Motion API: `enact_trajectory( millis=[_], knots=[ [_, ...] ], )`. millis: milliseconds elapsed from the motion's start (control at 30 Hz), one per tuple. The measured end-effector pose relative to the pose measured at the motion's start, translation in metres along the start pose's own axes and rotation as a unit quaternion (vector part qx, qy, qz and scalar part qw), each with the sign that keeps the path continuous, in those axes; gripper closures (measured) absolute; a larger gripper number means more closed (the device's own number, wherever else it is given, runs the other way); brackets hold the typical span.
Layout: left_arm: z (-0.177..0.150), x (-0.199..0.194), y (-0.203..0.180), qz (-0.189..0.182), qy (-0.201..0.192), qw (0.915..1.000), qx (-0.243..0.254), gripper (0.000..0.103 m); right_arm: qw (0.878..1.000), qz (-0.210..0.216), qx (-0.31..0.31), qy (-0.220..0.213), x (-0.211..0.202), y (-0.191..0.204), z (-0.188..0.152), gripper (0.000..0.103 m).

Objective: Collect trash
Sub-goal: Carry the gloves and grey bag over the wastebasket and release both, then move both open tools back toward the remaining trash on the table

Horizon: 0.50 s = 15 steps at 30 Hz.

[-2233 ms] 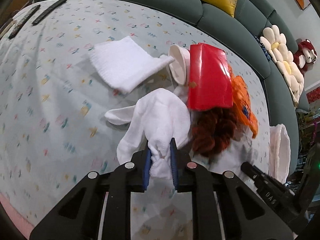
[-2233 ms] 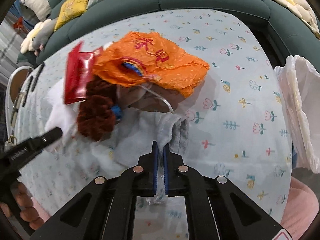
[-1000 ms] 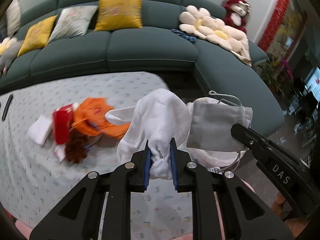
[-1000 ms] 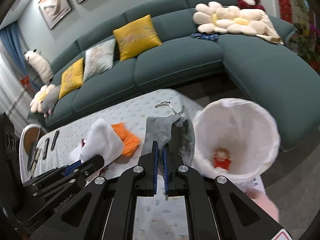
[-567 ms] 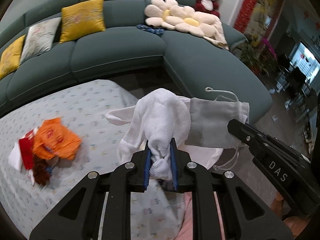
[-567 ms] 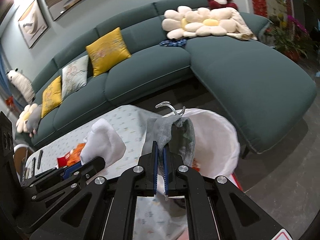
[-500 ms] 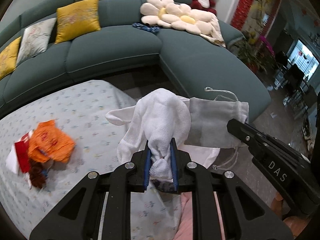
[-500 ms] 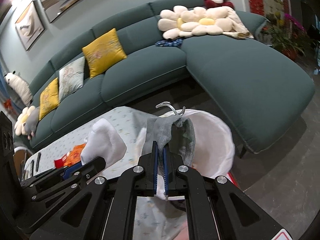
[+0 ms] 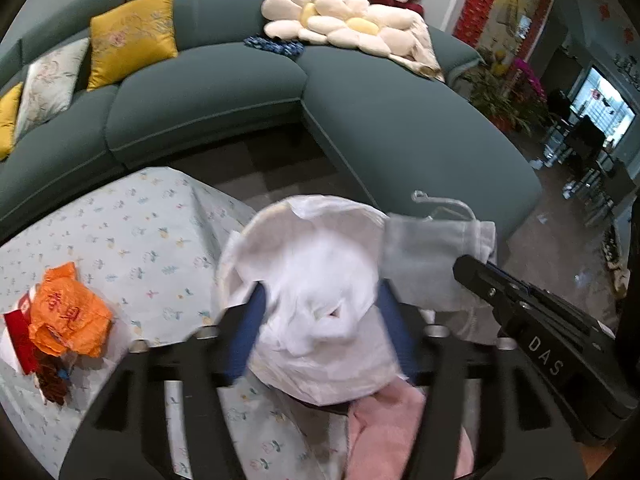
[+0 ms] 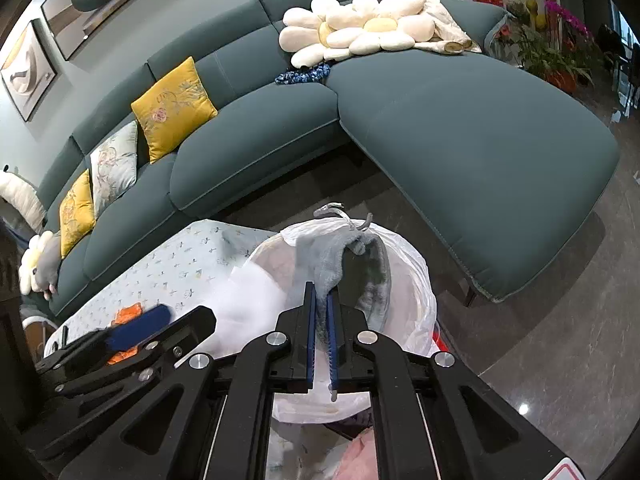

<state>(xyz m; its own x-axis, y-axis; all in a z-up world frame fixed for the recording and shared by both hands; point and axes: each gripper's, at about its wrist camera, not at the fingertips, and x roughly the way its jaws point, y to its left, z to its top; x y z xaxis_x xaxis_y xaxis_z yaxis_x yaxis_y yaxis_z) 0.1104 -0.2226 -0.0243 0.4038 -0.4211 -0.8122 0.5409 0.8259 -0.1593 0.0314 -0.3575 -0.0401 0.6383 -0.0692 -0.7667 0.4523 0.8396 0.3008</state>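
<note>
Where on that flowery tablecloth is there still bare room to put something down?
The tablecloth is bare between the orange wrapper pile and the lined bin, and back toward the sofa. It is crowded at the bin, where both claws meet: left claw, right claw.

Left wrist view: looks steeply down from close above the lined bin [image 9: 240, 248], along its own fingers, with the table [image 9: 132, 216] to the left and the sofa [image 9: 200, 92] beyond the bin. Right wrist view: equally near the bin [image 10: 416, 280], facing the sofa [image 10: 460, 128]. Both views share the bin, table corner and sofa.
</note>
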Motion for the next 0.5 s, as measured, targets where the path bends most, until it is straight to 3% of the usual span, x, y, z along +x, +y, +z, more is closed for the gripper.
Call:
enact_trajectory(
  millis=[67,167,367,500],
  knots=[
    [0.0,-0.001,0.001,0.004,0.001,1.0,-0.003,0.042,1.0,-0.002,0.001,0.001,0.003,0.001,0.003,0.09],
    [0.0,-0.003,0.011,0.014,-0.001,0.9998,-0.015,0.037,1.0,-0.001,0.0,-0.005,0.003,0.004,0.005,0.09],
    [-0.004,-0.01,0.029,0.022,-0.005,0.9991,-0.037,0.037,1.0,-0.004,-0.009,-0.008,0.001,0.015,0.006,0.08],
    [-0.007,-0.017,0.037,0.028,-0.011,0.9986,-0.043,0.037,1.0,-0.002,-0.016,-0.006,0.0,0.024,0.004,0.08]
  ],
)
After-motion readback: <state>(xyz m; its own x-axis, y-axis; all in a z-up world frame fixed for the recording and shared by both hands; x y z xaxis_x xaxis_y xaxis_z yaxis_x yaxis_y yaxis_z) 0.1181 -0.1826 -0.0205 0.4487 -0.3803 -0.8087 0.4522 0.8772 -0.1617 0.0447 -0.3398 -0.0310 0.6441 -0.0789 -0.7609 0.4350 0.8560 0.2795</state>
